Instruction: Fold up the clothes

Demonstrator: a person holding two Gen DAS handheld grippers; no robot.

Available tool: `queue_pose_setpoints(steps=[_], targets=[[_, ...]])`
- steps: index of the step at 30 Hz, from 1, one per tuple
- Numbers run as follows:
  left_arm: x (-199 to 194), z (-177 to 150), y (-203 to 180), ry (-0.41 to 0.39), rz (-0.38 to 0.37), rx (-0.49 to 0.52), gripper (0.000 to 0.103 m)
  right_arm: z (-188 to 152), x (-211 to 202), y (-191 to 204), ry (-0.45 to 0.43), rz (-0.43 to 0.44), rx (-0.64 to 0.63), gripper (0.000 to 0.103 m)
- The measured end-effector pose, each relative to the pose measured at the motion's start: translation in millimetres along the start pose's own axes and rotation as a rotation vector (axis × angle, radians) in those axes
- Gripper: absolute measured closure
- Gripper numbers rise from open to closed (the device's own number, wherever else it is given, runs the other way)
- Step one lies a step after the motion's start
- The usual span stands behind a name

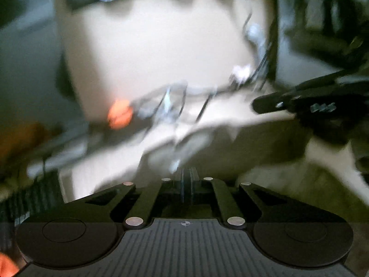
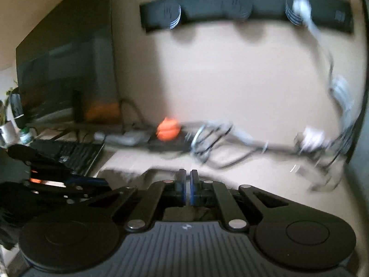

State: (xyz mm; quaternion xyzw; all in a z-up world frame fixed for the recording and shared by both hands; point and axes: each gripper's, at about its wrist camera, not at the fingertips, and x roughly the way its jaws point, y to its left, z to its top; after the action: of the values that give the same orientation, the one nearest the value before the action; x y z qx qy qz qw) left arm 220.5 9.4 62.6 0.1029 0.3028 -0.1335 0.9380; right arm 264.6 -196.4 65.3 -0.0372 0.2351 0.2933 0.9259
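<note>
Both views are smeared by motion. In the left wrist view my left gripper [image 1: 188, 177] sits low at centre with its pads pressed together, over the pale tabletop [image 1: 219, 120]. A dark olive garment [image 1: 276, 154] spreads to its right. My right gripper [image 1: 260, 103] reaches in from the right edge, black and narrow. In the right wrist view my right gripper [image 2: 188, 182] is shut, with dark fabric [image 2: 191, 214] showing just beneath its fingers. My left gripper [image 2: 92, 181] lies low at the left. Blur hides whether either one pinches the cloth.
An orange ball [image 2: 168, 129] and tangled cables [image 2: 212, 138] lie along the back of the desk [image 2: 253, 175]. A dark monitor [image 2: 69, 69] and a black keyboard [image 2: 76, 154] stand at the left. A black hook rail [image 2: 230, 9] hangs on the wall.
</note>
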Motion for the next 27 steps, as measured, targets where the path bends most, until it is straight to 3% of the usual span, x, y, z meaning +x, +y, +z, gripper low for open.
queue_pose_setpoints(steps=[2,5,7,8,9,10,11,17,18,20,24,27], targets=[[5,2,-13,-0.001,-0.025,0.034,0.096,-7,7,-8,0.026,-0.065,-0.025,0.1],[23,-9,-30,0.064,-0.056,0.072,0.088,-27,19,-27,0.111,-0.121,0.077,0.098],[35,-24,-40,0.124,-0.046,0.071,0.081,-37,9,-41,0.124,-0.068,0.183,0.093],[36,-28,-43,0.13,-0.035,0.073,0.063,-40,2,-45,0.117,-0.035,0.212,0.074],[36,-32,-45,0.133,-0.024,0.075,0.055,-43,-3,-44,0.109,-0.008,0.22,0.048],[36,-34,-46,0.126,-0.011,0.086,0.044,-44,-5,-40,0.099,0.006,0.201,0.042],[35,-35,-47,0.123,0.004,0.098,0.039,-45,-6,-35,0.088,0.019,0.18,0.041],[37,-47,-24,0.177,0.065,0.093,0.028,-57,41,-11,0.179,0.067,0.167,0.041],[37,-50,-18,0.191,0.073,0.088,0.026,-59,49,-9,0.197,0.074,0.166,0.05],[37,-55,-10,0.214,0.083,0.083,0.021,-60,56,-4,0.205,0.083,0.149,0.085],[36,-60,2,0.227,0.107,0.081,0.021,-43,38,1,0.135,0.094,0.112,0.093],[40,-62,5,0.231,0.13,0.097,0.037,-35,40,0,0.124,0.086,0.108,0.095]])
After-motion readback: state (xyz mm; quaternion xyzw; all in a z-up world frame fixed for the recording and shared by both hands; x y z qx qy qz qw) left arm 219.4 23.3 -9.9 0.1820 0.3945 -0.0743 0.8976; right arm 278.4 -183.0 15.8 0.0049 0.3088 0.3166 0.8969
